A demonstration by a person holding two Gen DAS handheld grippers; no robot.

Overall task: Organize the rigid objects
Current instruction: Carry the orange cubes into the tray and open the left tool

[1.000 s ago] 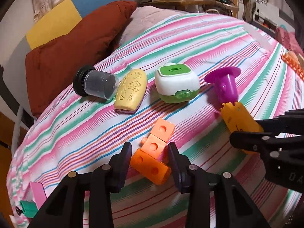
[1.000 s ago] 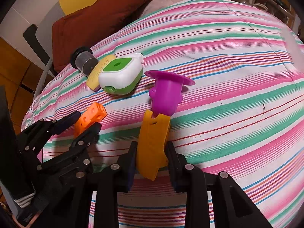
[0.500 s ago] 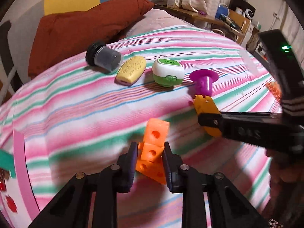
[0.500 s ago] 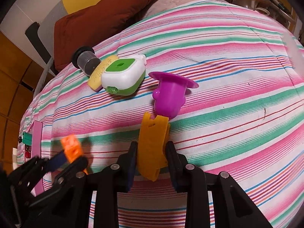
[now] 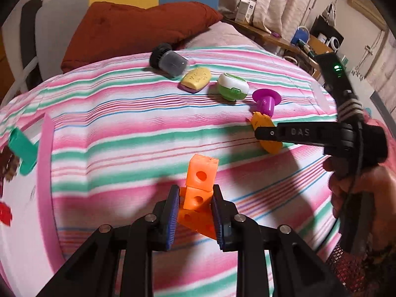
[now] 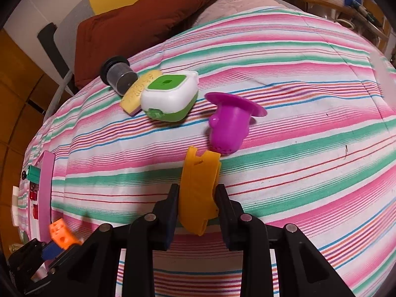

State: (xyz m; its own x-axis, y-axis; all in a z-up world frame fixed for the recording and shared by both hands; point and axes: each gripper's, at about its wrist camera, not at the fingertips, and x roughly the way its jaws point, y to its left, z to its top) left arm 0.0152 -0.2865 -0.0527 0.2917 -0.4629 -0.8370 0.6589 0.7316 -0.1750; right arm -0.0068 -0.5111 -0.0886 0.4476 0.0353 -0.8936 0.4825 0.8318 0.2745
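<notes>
Left claw (image 5: pixel 195 216): clenching on the orange plastic linked cubes (image 5: pixel 199 193), holding them above the striped bedspread (image 5: pixel 123 128).
Right claw (image 6: pixel 198 205): gripping the flat yellow-orange plastic piece (image 6: pixel 198 185), its notched tip lying just beside the purple plastic flanged cup (image 6: pixel 230 121).
Row on bed: dark lidded jar (image 6: pixel 118 74), yellow oval soap-like bar (image 6: pixel 138 89), white-and-green plastic box (image 6: pixel 170 96), sitting side by side before the rust-red cushion (image 6: pixel 143 19).

We see a bed (image 6: pixel 309 79) under a pink, green and white striped cover. On it lie a dark jar (image 6: pixel 118 76), a yellow case (image 6: pixel 137 91), a white-and-green box (image 6: pixel 170 99) and a purple cup (image 6: pixel 230 126), in a row; a rust-red pillow (image 6: pixel 148 17) sits behind.
</notes>
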